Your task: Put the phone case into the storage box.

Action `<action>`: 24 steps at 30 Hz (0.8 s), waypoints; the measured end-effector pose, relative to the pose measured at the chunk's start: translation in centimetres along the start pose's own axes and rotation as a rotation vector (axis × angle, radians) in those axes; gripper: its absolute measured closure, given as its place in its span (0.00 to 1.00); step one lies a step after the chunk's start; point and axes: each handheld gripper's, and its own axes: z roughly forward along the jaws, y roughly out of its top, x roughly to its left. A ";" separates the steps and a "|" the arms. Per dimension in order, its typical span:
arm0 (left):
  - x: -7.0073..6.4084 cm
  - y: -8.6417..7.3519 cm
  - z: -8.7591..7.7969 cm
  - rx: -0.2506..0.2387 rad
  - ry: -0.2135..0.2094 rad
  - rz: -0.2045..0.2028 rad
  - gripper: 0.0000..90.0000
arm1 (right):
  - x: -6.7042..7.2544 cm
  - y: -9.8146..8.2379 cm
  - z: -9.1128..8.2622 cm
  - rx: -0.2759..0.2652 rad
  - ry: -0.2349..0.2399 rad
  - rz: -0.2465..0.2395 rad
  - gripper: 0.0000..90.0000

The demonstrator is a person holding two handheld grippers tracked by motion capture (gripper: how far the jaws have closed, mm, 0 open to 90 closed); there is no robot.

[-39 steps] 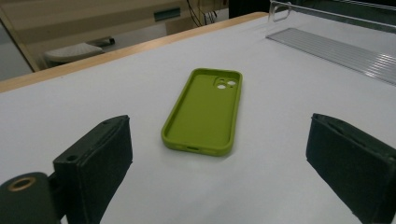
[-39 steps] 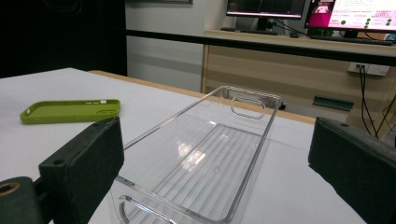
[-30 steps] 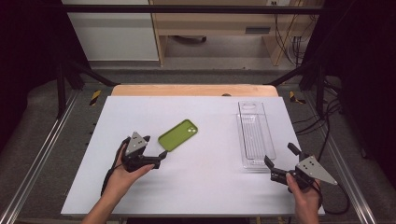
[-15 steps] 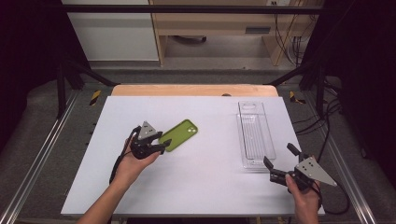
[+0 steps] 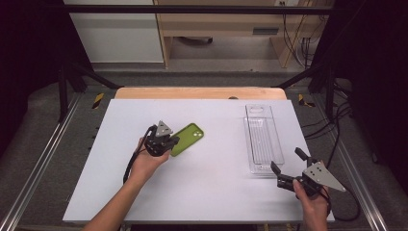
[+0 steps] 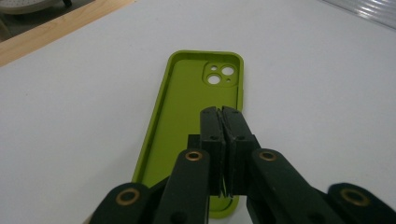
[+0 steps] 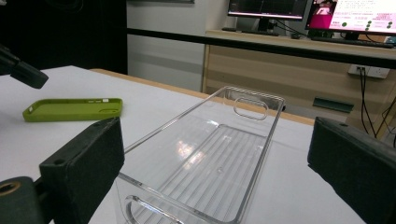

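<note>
A green phone case [image 5: 190,137] lies hollow side up at the middle left of the white table [image 5: 211,192]. My left gripper [image 5: 174,141] is at the case's near end. Its jaws have just been closing and now stand shut. In the left gripper view the left gripper [image 6: 222,111] has its pads pressed together over the green case [image 6: 187,102], and I see nothing between them. My right gripper [image 5: 287,160] rests open at the near end of a clear plastic tray [image 5: 262,144]. In the right gripper view the right gripper [image 7: 217,140] stands wide, with the clear tray [image 7: 261,140] ahead of it.
A wooden strip [image 5: 197,93] borders the table's far edge. Metal rails [image 5: 43,159] run along both sides. In the right gripper view, the green case [image 7: 72,109] lies far left, and a desk with monitors [image 7: 299,9] stands behind the table.
My left hand has moved right, bringing its gripper onto the near end of the green case, and the jaws went from open to shut. The right hand stayed put.
</note>
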 end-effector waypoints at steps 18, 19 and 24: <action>0.2 0.9 3.4 0.097 -0.043 -0.017 1.00 | 0.6 0.0 0.5 0.017 0.016 -0.018 0.05; 0.2 0.8 3.7 0.106 -0.046 -0.008 1.00 | 0.6 0.0 0.5 0.014 0.015 -0.016 0.05; 0.0 0.7 4.2 0.126 -0.038 0.001 1.00 | 0.6 0.0 0.6 0.014 0.016 -0.014 0.05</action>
